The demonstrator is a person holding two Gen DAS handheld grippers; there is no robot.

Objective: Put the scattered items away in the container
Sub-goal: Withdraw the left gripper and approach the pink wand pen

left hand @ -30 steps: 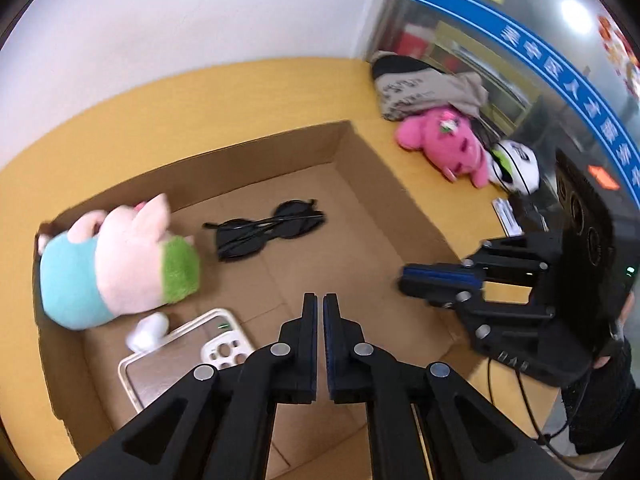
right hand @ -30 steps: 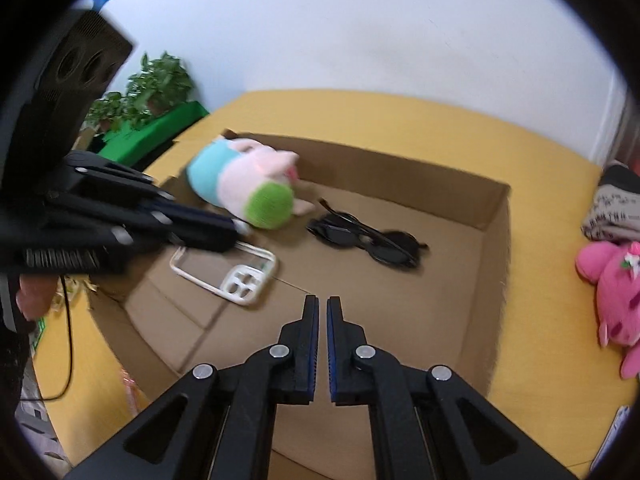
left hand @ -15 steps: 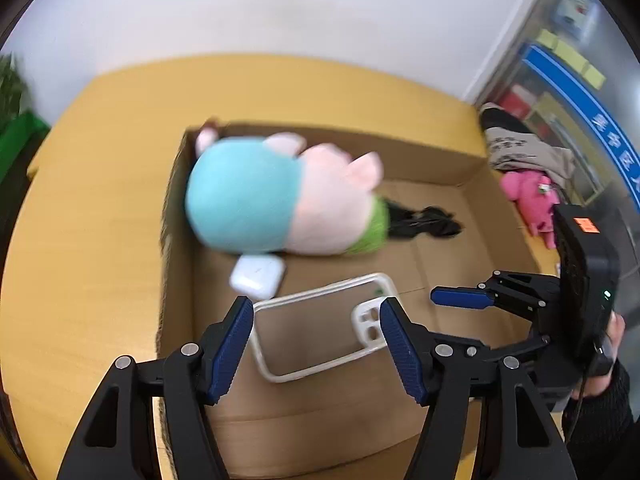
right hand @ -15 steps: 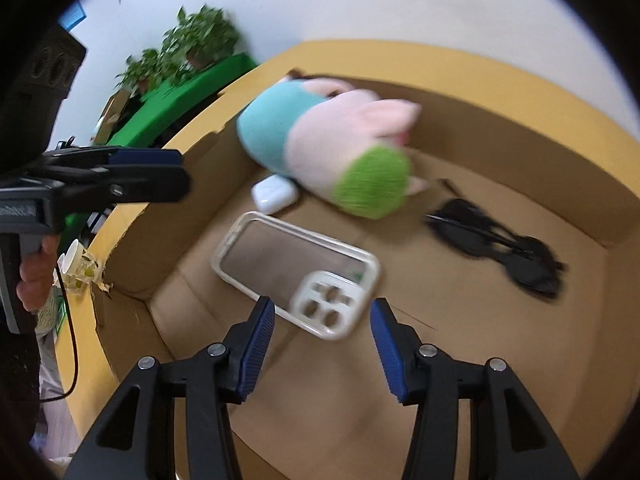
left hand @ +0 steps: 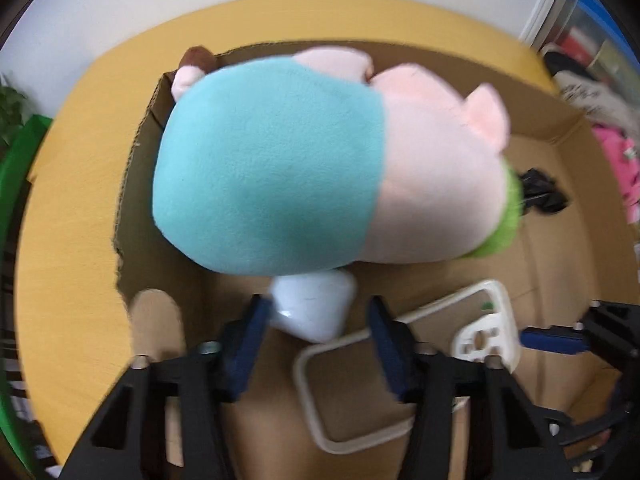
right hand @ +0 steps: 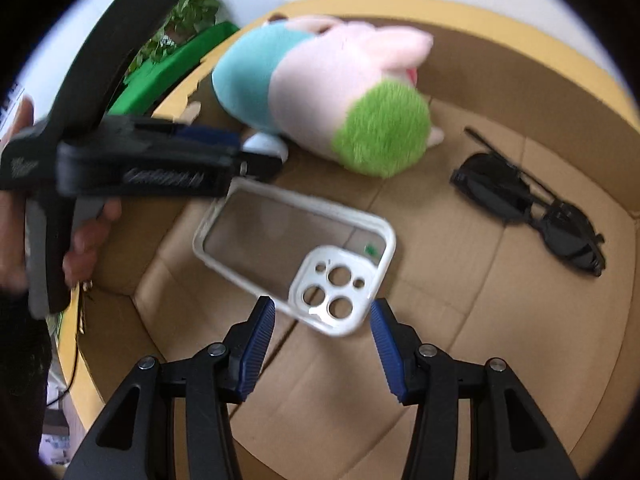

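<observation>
An open cardboard box (left hand: pixel 568 132) (right hand: pixel 516 80) holds a pink, teal and green plush pig (left hand: pixel 320 168) (right hand: pixel 320 88), a white earbud case (left hand: pixel 312 306) (right hand: pixel 264 148), a clear white-rimmed phone case (left hand: pixel 400 368) (right hand: pixel 296 252) and black sunglasses (right hand: pixel 528 208) (left hand: pixel 540 196). My left gripper (left hand: pixel 316 344) is open, low in the box, its jaws on either side of the earbud case. My right gripper (right hand: pixel 322 344) is open, its jaws on either side of the phone case's camera end.
The box lies on a yellow wooden table (left hand: pixel 72 240). A pink plush toy (left hand: pixel 618 168) and a grey bundle (left hand: pixel 592 104) lie outside the box at the right. Green plants (right hand: pixel 176 36) stand beyond the table's left edge.
Both grippers opened from shut and dropped lower into the box. The left one closed in on the earbud case, the right one on the phone case.
</observation>
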